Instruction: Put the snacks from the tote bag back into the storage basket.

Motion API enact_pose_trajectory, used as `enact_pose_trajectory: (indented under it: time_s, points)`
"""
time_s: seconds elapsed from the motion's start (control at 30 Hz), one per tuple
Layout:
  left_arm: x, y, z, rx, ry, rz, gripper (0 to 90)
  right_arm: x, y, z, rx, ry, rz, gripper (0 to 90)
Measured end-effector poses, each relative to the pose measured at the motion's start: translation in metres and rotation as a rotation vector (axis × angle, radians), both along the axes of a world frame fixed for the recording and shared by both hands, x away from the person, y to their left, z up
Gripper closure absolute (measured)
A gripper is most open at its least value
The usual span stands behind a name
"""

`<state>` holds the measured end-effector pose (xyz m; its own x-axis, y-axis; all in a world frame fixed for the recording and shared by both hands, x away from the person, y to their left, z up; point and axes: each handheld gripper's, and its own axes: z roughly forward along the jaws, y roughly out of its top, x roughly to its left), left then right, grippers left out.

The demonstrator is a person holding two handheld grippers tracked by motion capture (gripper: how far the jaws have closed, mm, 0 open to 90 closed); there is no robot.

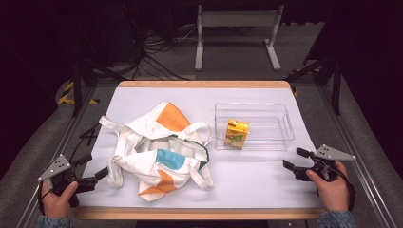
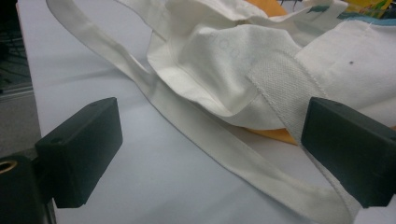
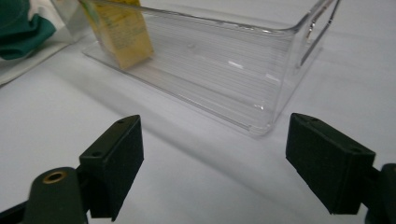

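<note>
On the table (image 1: 266,187) we see a crumpled bag (image 1: 159,149); carton (image 1: 236,134) upright in the bin (image 1: 278,124); both grippers (image 1: 95,176) (image 1: 293,160) gape empty.

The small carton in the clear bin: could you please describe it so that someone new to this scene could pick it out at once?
On the white table, look right of the crumpled tote bag to the clear plastic bin. The carton stands upright in the bin's near left corner. It is the one thing inside, a small yellow-orange box with green print, unlike the soft white cloth beside it.
</note>
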<state>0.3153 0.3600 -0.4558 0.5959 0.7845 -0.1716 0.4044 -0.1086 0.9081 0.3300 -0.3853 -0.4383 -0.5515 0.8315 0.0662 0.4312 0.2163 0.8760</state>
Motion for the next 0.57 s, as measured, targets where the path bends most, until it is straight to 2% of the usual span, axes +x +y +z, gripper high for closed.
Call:
enact_pose_trajectory:
  time_s: [0.07, 0.13, 0.23, 0.33, 0.57]
  points:
    - [0.0008, -0.0019, 0.0002, 0.021, 0.007, 0.009, 5.8, 0.0013, 0.0018, -0.0004, -0.02, 0.016, -0.03, 18.2]
    - [0.0014, -0.0037, 0.0005, 0.036, 0.019, 0.018, 5.8, 0.0023, 0.0046, -0.0007, -0.044, 0.033, -0.032, 18.2]
    - [0.001, -0.0066, 0.0009, 0.058, 0.011, 0.013, 5.9, 0.0028, 0.0071, -0.001, -0.06, 0.053, -0.046, 18.1]
    - [0.0, -0.0078, 0.0013, 0.066, 0.008, 0.013, 5.9, 0.0025, 0.007, -0.0009, -0.051, 0.053, -0.043, 17.9]
    - [-0.0011, -0.0083, 0.0025, 0.071, -0.009, 0.015, 5.7, 0.0014, 0.0047, 0.0011, -0.026, 0.022, -0.051, 17.9]
